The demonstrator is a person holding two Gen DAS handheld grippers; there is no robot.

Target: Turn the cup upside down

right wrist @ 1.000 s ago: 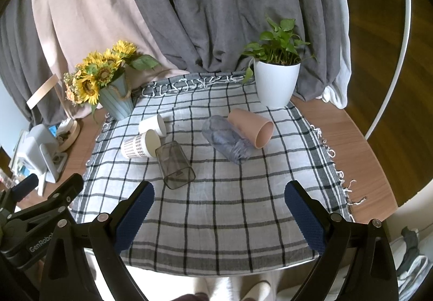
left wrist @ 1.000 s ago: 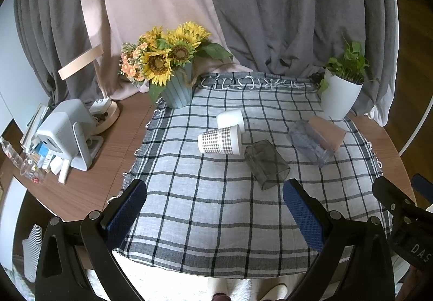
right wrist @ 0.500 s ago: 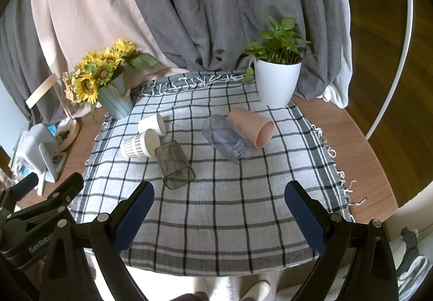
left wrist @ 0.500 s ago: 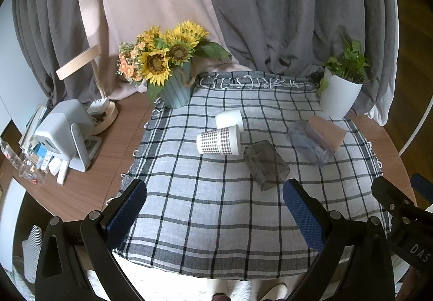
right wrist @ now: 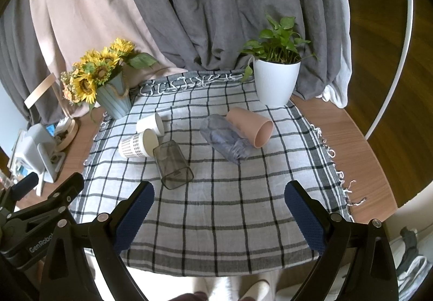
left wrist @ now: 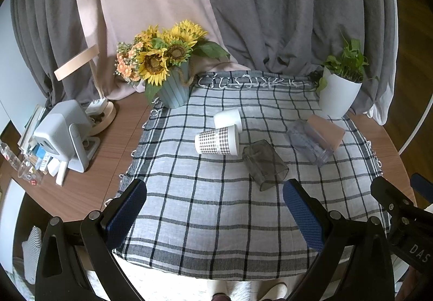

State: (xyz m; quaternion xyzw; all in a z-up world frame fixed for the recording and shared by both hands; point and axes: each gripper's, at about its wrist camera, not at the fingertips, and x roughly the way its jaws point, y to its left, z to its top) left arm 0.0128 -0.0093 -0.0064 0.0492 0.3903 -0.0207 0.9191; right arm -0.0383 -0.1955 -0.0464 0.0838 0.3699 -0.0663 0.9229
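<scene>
Left gripper (left wrist: 213, 206) and right gripper (right wrist: 219, 205): jaws spread wide, nothing held, both hovering over near edge of checked cloth (right wrist: 216, 206). 5 cups lie on sides mid-cloth; smoky cup (right wrist: 173, 164) nearest. Advise: grip across body, lift clear, rotate mouth down, avoid checkered cup (right wrist: 136, 144) touching it.

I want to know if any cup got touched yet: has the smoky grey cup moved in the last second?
No. The smoky grey cup lies on its side in the same spot, just right of the checked cup, on the same squares of the tablecloth.
</scene>
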